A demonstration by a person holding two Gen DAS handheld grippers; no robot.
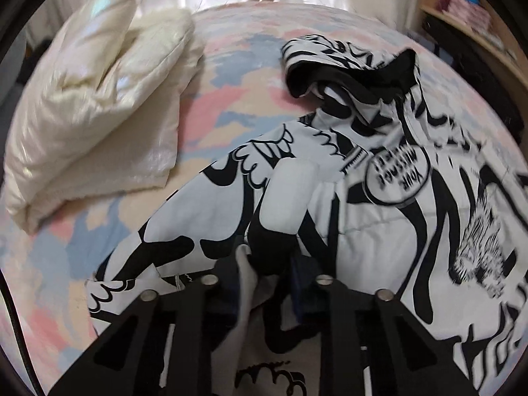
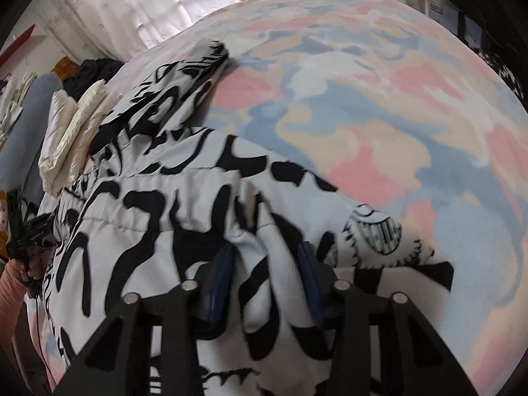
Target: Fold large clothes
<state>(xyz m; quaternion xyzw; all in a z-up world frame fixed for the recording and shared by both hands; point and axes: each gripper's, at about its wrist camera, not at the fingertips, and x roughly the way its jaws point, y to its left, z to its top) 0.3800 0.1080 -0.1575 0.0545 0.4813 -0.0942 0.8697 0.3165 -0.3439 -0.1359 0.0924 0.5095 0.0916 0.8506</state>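
Note:
A large white jacket with a black graffiti print (image 1: pixel 379 217) lies spread on the bed, its black-lined hood (image 1: pixel 349 62) crumpled at the far end. My left gripper (image 1: pixel 267 260) is shut on a bunched fold of the jacket's near edge, and the cloth hides most of its fingers. In the right wrist view the same jacket (image 2: pixel 148 204) fills the lower left, with a sleeve (image 2: pixel 184 82) reaching away. My right gripper (image 2: pixel 267 257) has a thick fold of the jacket pressed between its blue pads (image 2: pixel 224 267).
The bed cover (image 1: pixel 231 76) (image 2: pixel 363 99) is patterned in pink, blue and cream. A folded cream padded garment (image 1: pixel 99 99) (image 2: pixel 72 132) lies at the jacket's left. A hand in a pink sleeve (image 2: pixel 13 290) holds the other gripper. A shelf (image 1: pixel 478 26) stands at the right, curtains behind.

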